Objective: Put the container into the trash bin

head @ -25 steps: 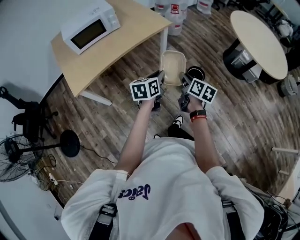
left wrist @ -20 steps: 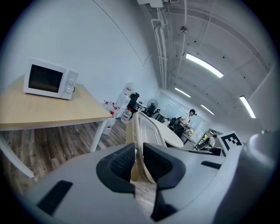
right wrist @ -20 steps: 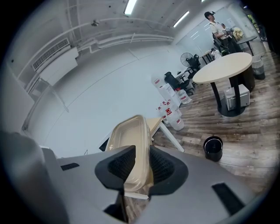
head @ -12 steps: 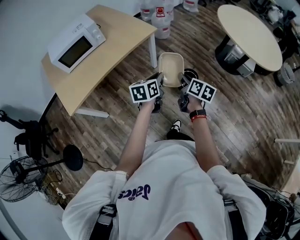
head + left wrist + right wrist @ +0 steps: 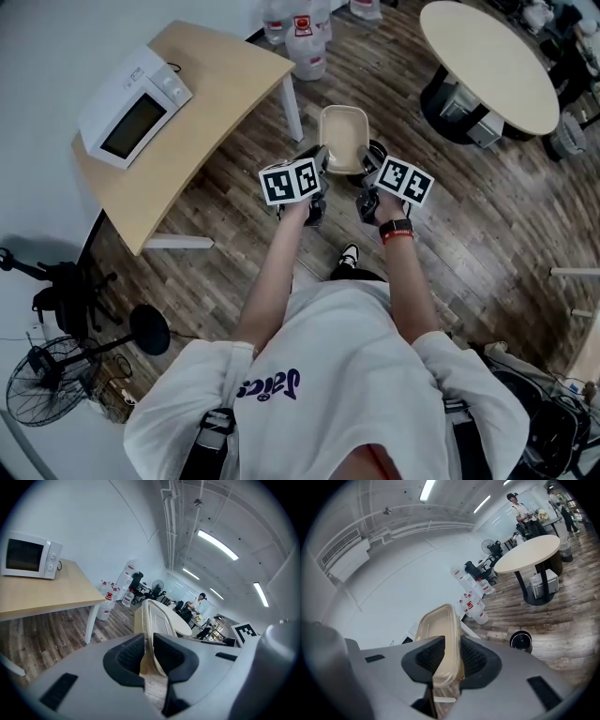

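Far to my left stands the wooden table (image 5: 220, 80) with the white microwave (image 5: 131, 108) on it; neither has a part in this job.

My left gripper (image 5: 320, 161) has its jaws pressed onto the near left edge of the beige lidded food container (image 5: 343, 134), with the rim pinched thin between the pads. The container hangs in the air out in front of me, over the wood floor (image 5: 234, 216) and touching nothing but my two tools.

Just beyond its right side, low on the floor, sits the round black trash bin (image 5: 520, 641), partly covered by the container in the head view.

My right gripper (image 5: 367, 167) clamps the near right edge of the same container, with its jaws set a little wider, since they bite on a thicker part of rim and lid. The round table (image 5: 487, 52) lies far to the right.

I judge that I am in the carry: the container is gripped and lifted, and the bin is near but not yet under it.

The next move calls for bringing both tools together over the bin's mouth. Then I tip the container in and release both sides at once, so that it does not swing from one grip and miss.
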